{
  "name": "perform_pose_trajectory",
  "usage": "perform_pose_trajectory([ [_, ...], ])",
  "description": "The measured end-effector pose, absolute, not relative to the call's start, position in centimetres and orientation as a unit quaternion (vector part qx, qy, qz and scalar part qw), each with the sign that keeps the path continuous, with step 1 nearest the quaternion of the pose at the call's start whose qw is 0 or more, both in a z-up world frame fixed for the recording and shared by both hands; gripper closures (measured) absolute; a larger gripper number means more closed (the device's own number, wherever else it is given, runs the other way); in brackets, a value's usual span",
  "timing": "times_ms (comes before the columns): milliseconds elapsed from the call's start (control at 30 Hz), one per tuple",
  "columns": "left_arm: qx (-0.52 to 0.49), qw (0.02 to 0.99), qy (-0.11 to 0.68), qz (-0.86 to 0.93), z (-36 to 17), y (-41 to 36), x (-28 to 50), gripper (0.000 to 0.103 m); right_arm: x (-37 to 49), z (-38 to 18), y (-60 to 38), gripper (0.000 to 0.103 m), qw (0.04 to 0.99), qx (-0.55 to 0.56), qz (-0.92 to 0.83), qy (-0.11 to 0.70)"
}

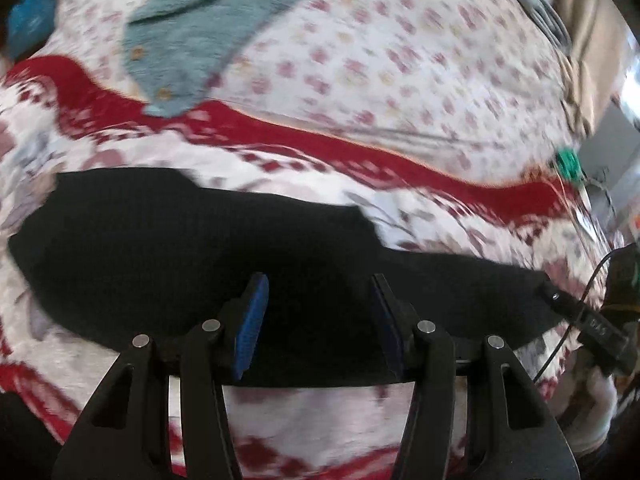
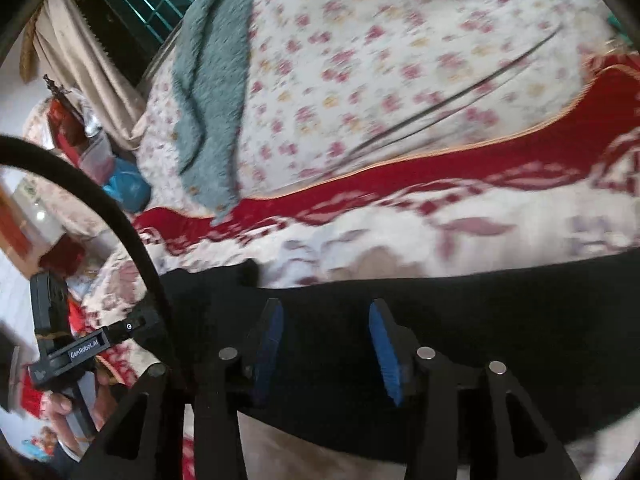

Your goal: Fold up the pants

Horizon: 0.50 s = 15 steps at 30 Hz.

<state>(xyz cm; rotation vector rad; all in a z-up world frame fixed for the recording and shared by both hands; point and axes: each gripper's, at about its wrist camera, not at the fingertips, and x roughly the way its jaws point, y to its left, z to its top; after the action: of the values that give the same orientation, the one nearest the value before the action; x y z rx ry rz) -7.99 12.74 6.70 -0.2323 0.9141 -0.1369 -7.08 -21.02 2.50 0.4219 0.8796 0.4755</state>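
Over the near edge of the bed, we hold the left gripper [image 1: 318, 292] with its two blue-padded fingers [image 1: 252, 328] spread apart and nothing between them; black cloth lies below the gap. That cloth is the pants [image 1: 200, 252], a long dark band stretched sideways across the blanket [image 1: 100, 344], one end reaching to the left with a stepped upper edge, the other running off to the right. At that right end we see the other tool, the right gripper [image 1: 560, 298], meeting the corner of the pants, with a white-gloved hand [image 1: 596, 408] below it; whether it touches the cloth there we cannot tell

In the right wrist view the right gripper [image 2: 326, 334] is also spread wide, its blue pads [image 2: 384, 352] apart and gripping nothing, poised above the same pants [image 2: 500, 320]. The dark cloth fills the lower part of this view from the left corner to the right edge, lying flat on the white and red blanket [image 2: 400, 216]. At the left edge we see the left gripper [image 2: 138, 320] at the corner of the pants, held by a bare hand [image 2: 60, 404], with a black cable [image 2: 120, 216] arching over it

Farther up the bed, a broad red border of the blanket meets a flowered sheet [image 1: 400, 60]. A grey-green fleece garment [image 1: 192, 28] with small buttons lies on that sheet, well apart from the pants. Both views are blurred
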Motion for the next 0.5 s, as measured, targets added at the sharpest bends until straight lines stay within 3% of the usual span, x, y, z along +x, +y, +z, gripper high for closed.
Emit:
perform_pose_trajectory([
  [500,-0.059,0.875,0.457,-0.153,6.6,2.1,-5.8,0.052,-11.3,1.0,-36.2,0.053,0.851,0.287,0.096,0.430],
])
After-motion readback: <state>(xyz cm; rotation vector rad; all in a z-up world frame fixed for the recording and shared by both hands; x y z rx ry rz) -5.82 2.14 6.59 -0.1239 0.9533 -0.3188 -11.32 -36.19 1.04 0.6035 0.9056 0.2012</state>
